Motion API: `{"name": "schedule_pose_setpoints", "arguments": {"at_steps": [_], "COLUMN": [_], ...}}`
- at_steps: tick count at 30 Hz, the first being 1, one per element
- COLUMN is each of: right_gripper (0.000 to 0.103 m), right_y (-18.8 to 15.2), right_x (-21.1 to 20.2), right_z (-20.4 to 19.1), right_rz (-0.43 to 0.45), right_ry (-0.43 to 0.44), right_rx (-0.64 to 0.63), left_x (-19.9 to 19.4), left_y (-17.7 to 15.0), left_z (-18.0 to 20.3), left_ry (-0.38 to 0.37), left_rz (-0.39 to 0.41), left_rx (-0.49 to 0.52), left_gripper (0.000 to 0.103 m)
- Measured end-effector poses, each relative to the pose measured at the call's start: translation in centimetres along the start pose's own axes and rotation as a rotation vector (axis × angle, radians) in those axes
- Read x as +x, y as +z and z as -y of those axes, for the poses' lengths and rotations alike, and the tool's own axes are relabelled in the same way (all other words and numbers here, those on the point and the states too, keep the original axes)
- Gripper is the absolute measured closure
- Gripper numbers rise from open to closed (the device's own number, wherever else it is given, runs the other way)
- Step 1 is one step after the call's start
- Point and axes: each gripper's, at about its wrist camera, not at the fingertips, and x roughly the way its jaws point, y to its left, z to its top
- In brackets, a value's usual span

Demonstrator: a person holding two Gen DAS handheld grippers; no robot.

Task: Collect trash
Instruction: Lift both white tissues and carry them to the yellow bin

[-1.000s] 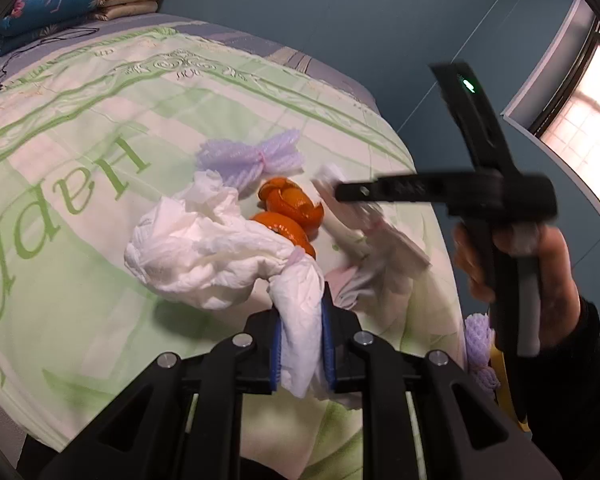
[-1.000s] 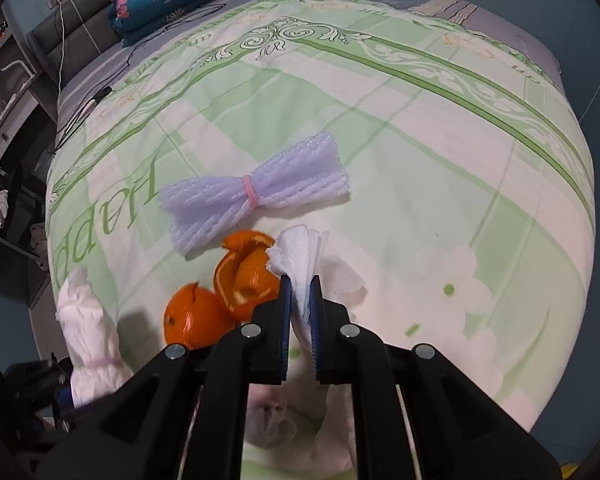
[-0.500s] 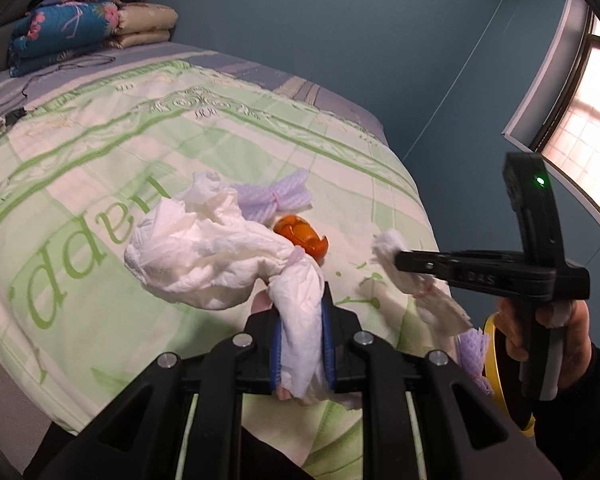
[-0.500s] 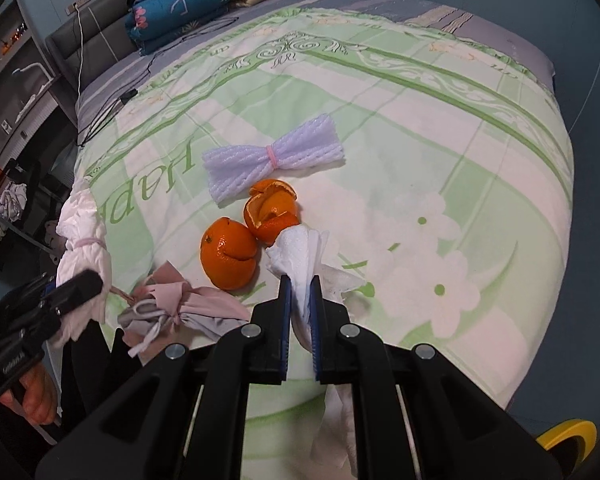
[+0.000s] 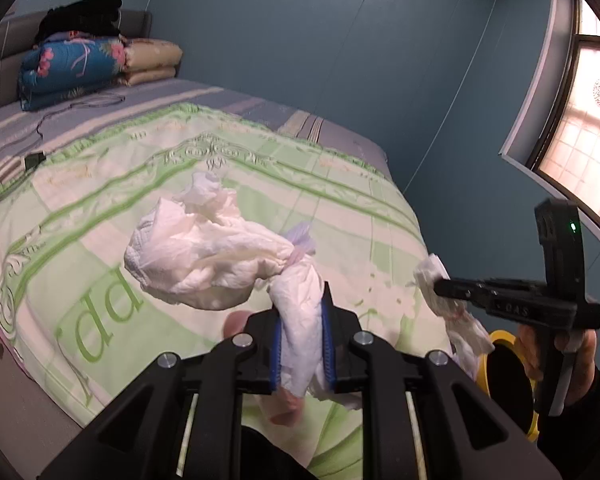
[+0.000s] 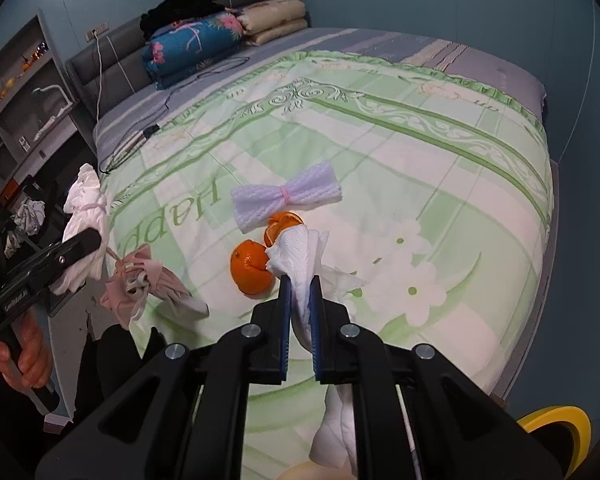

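My left gripper (image 5: 302, 320) is shut on a crumpled white tissue wad (image 5: 204, 264) and holds it up above the green bedspread (image 5: 100, 200). It also shows in the right wrist view (image 6: 84, 240). My right gripper (image 6: 300, 296) is shut on a folded white paper towel (image 6: 300, 256), held above the bed's near edge; it also shows in the left wrist view (image 5: 440, 288). On the bed lie an orange (image 6: 250, 268), orange peel (image 6: 282, 224), a lilac foam net (image 6: 286, 196) and a pinkish crumpled wrapper (image 6: 148, 284).
A yellow-rimmed bin (image 5: 504, 376) stands on the floor beside the bed, below the right gripper; its rim also shows in the right wrist view (image 6: 556, 428). Folded quilts (image 6: 204, 48) and a cable (image 6: 148, 136) lie at the bed's head. Shelves (image 6: 16, 92) stand at left.
Both grippers have lifted and pulled back from the bed with their tissues. The right gripper has swung out toward the yellow bin; more of the bed shows.
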Motion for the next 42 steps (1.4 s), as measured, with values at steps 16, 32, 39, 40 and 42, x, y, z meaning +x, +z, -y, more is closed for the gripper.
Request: {"name": "schedule_pose_setpoints", "arguments": {"at_steps": [16, 32, 39, 40, 42], "right_gripper": [0.095, 0.095, 0.095, 0.095, 0.095], "right_y": [-1.3, -2.9, -3.9, -4.0, -4.4], "right_x": [-6.4, -12.1, -15.0, -15.3, -16.1], "right_z": [1.1, 3.6, 4.9, 5.1, 5.5], "right_rz": [0.121, 0.230, 0.286, 0.292, 0.302], "right_ry": [0.023, 0.006, -0.021, -0.024, -0.034], "right_rx": [0.015, 0.067, 0.086, 0.089, 0.102], "left_x": [-2.5, -4.7, -4.7, -4.7, -4.7], "left_y": [2.2, 4.0, 4.3, 4.3, 4.3], "left_z": [3.1, 7.4, 10.2, 10.4, 11.2], "left_ry": [-0.007, -0.026, -0.052, -0.056, -0.064], "left_rz": [0.062, 0.109, 0.114, 0.114, 0.116], "left_rx": [0.046, 0.124, 0.162, 0.166, 0.179], "left_gripper": [0.088, 0.088, 0.088, 0.088, 0.088]}}
